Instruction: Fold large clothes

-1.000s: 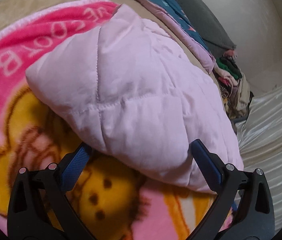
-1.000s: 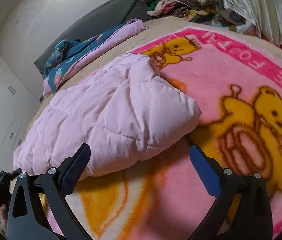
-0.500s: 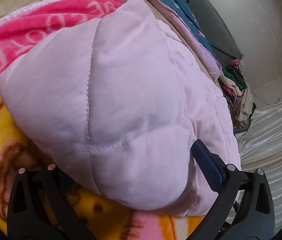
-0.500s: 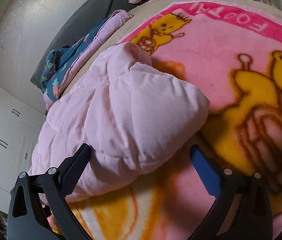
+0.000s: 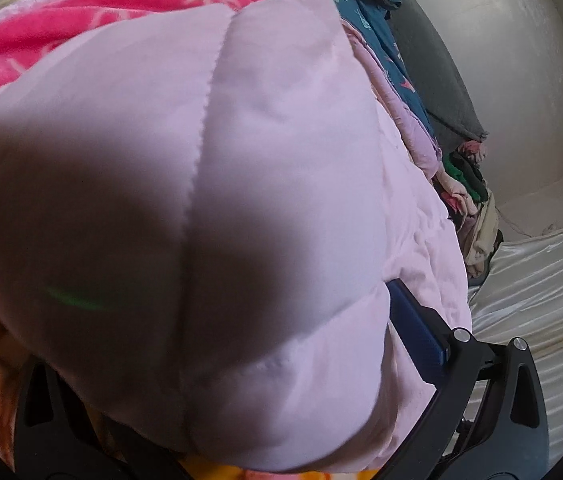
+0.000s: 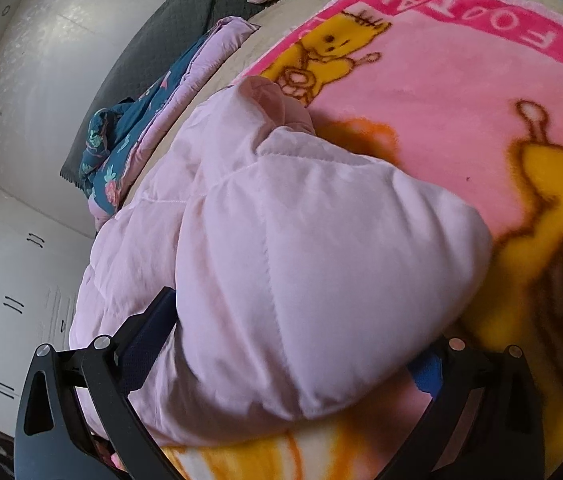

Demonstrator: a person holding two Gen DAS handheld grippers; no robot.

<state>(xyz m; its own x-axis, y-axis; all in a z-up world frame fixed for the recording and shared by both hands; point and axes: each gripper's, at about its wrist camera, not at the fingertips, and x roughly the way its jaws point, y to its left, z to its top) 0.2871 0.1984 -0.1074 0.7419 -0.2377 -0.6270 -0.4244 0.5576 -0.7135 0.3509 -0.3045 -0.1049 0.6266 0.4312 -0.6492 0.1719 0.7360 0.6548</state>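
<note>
My left gripper (image 5: pixel 209 432) has pushed forward over the last second until the pale pink quilted jacket (image 5: pixel 209 208) fills nearly the whole of its view. Its jaws stand spread wide, one finger (image 5: pixel 417 332) showing blue at the right and the other buried under the padding, so the puffy edge sits between them but is not pinched. My right gripper (image 6: pixel 293 360) has closed in the same way from the other side. It was hanging back over bare blanket a moment ago, and now its jaws, also spread, straddle the near lobe of the jacket (image 6: pixel 321 272).

I take this to mean both tools are placed for a grasp on the folded bulk, and closing is the step still to come. The padding is thick and slippery, so I expect to need a deep bite.

Counting outward: two grippers, one pink jacket lying on one cartoon-bear blanket (image 6: pixel 461 92) spread over the bed. Beyond it lies one teal floral garment with a lilac lining (image 6: pixel 129 136), one grey cover (image 6: pixel 149 52) against the wall, and one heap of mixed clothes (image 5: pixel 469 200) too jumbled to count.
</note>
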